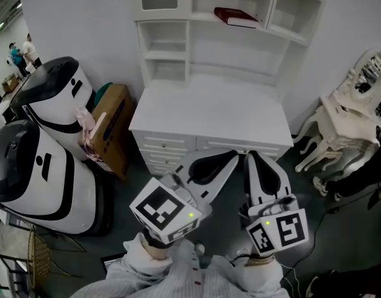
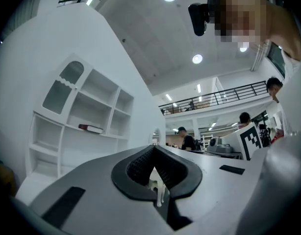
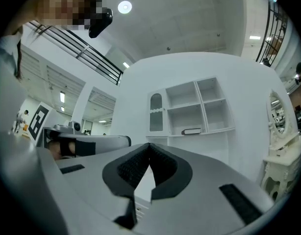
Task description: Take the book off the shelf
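1. My left gripper (image 1: 233, 156) is closed. In the left gripper view its two dark ribbed pads (image 2: 140, 166) meet at the tip, and nothing is held between them.
2. My right gripper (image 1: 251, 155) is closed too. In the right gripper view its pads (image 3: 133, 166) are pressed together at the tip, and it holds nothing.
3. In the head view I hold both grippers side by side, low in front of the white desk (image 1: 209, 110). Their tips are near each other, just over the desk's front edge, and each marker cube sits close to my sleeves.
4. The book (image 1: 236, 17) has a dark red cover and a pale page edge. It lies flat on a shelf board of the white shelf unit (image 1: 167, 48) that stands at the back of the desk.
5. It rests in the wide middle compartment, toward the right side and near the upright divider. Neither gripper touches it, and both are well apart from it.
6. The left gripper view shows the book (image 2: 90, 128) up and to the left of my jaws. The right gripper view shows it (image 3: 191, 130) up and to the right.
7. Left of the desk a cardboard box (image 1: 113, 126) leans, and beside it stand two white-and-black machines (image 1: 38, 166).
8. At the right stands an ornate white dressing table (image 1: 339, 129) with an oval mirror (image 1: 369, 70).
9. A few people stand in the far background.
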Available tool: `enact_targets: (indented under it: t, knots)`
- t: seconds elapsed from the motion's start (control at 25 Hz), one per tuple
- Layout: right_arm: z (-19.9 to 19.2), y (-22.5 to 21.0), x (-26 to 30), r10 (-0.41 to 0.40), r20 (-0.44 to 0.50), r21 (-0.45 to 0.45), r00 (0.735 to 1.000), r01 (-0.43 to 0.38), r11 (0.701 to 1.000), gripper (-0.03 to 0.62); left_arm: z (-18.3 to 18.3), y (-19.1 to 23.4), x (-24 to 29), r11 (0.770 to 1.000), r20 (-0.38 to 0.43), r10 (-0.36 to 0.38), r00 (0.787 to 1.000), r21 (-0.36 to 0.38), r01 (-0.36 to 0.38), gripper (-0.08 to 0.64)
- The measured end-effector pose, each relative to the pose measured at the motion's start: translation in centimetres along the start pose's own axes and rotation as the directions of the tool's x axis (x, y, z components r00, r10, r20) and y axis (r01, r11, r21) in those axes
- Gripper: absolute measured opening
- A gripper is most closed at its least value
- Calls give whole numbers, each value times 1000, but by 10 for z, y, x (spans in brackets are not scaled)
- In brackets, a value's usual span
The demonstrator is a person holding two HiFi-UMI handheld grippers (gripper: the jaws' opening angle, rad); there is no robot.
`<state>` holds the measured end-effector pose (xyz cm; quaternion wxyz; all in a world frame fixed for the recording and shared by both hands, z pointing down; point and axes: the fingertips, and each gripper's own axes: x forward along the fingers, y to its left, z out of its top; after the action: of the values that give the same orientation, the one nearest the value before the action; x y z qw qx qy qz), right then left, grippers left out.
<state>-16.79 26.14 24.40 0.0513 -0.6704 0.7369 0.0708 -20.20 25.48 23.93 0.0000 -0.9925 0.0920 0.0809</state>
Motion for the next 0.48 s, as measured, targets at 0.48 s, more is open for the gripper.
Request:
enact_targets:
  t: [0.48]
  knots:
    - [-8,-15,-12,16,-7,2,1000,-16,1000,14,-15,-10,17,1000,-29,8,1000,-1,-8,11]
